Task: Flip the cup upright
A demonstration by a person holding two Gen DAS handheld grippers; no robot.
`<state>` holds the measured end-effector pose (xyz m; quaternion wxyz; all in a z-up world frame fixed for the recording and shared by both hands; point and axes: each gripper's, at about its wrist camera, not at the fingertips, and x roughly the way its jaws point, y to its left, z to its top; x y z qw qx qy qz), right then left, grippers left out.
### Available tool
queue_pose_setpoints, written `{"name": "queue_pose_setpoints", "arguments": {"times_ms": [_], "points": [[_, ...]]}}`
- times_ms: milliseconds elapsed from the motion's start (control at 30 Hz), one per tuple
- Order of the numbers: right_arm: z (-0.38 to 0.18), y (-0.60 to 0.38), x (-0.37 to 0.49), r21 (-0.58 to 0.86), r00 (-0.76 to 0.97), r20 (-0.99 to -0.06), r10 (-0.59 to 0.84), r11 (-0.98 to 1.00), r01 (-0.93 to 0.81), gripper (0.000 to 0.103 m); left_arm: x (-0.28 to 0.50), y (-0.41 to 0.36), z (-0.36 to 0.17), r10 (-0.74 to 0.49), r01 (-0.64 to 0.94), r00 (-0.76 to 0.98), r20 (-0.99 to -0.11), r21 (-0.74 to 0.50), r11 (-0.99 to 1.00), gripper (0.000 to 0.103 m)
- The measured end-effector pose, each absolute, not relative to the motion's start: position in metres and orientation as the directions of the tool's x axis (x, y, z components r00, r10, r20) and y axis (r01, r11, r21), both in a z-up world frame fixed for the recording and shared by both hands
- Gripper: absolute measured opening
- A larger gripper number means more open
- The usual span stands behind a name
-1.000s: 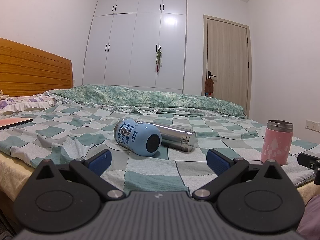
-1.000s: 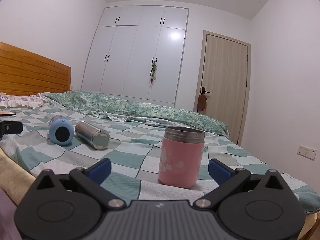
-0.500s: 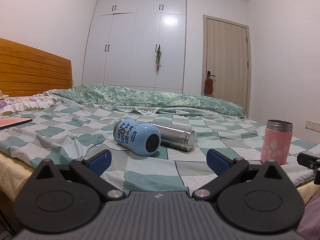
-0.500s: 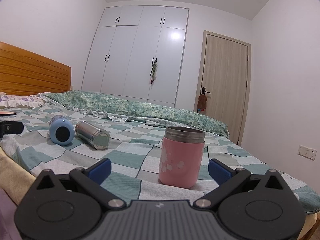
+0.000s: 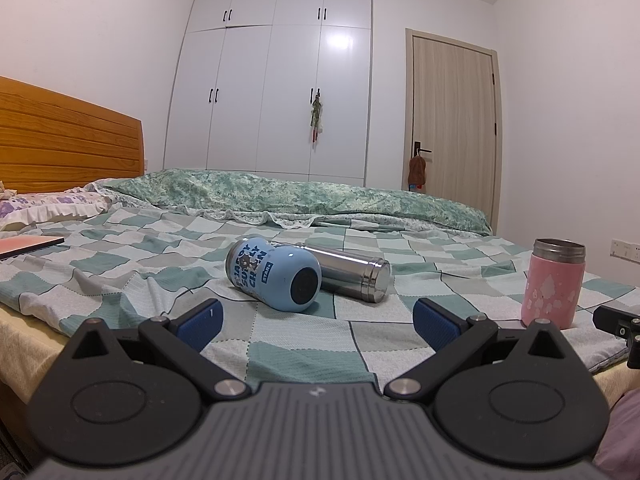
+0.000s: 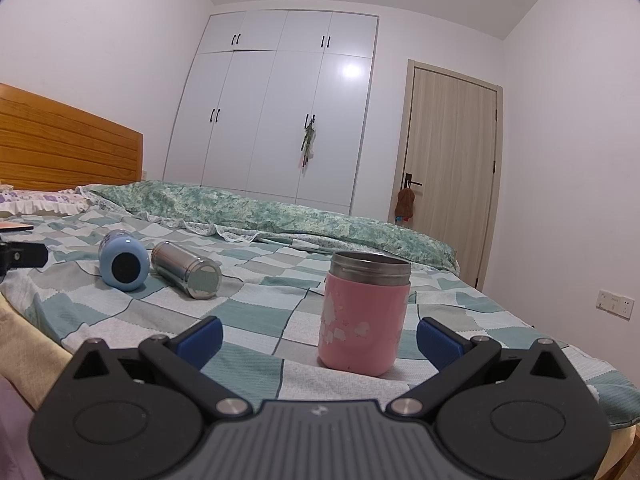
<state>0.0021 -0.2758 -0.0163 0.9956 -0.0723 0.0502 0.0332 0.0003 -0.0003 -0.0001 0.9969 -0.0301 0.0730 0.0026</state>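
Observation:
A light blue cup [image 5: 273, 274] with dark lettering lies on its side on the checked bedspread, its base toward me. A steel cup [image 5: 348, 272] lies on its side right beside it, to its right. A pink cup [image 5: 554, 283] with a steel rim stands upright at the right. My left gripper [image 5: 316, 322] is open and empty, short of the blue cup. My right gripper [image 6: 318, 338] is open and empty, with the pink cup [image 6: 365, 312] just ahead between its fingers. The blue cup [image 6: 123, 259] and steel cup [image 6: 187, 269] lie far left in the right wrist view.
The bed [image 5: 120, 264] has a wooden headboard [image 5: 60, 140] at the left and a rolled green quilt [image 5: 300, 196] along the back. A flat pink-and-black item [image 5: 28, 245] lies at the left. White wardrobes and a door stand behind. The bed's near edge is just below the grippers.
Both views have shifted only slightly; the left gripper has edged a little. The cups have not moved and both grippers stay open.

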Motion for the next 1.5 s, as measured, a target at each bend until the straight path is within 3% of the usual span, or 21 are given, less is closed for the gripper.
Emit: {"name": "queue_pose_setpoints", "arguments": {"times_ms": [967, 1500], "points": [[-0.016, -0.276, 0.001, -0.138, 0.992, -0.109, 0.064, 0.987, -0.079, 0.103, 0.0, 0.0, 0.0, 0.003, -0.011, 0.989, -0.148, -0.058, 0.998, 0.103], [0.014, -0.259, 0.038, -0.161, 0.945, -0.14, 0.296, 0.935, -0.317, 0.103, 0.029, 0.005, 0.021, -0.022, 0.003, 0.976, -0.218, -0.087, 0.996, 0.103]]}}
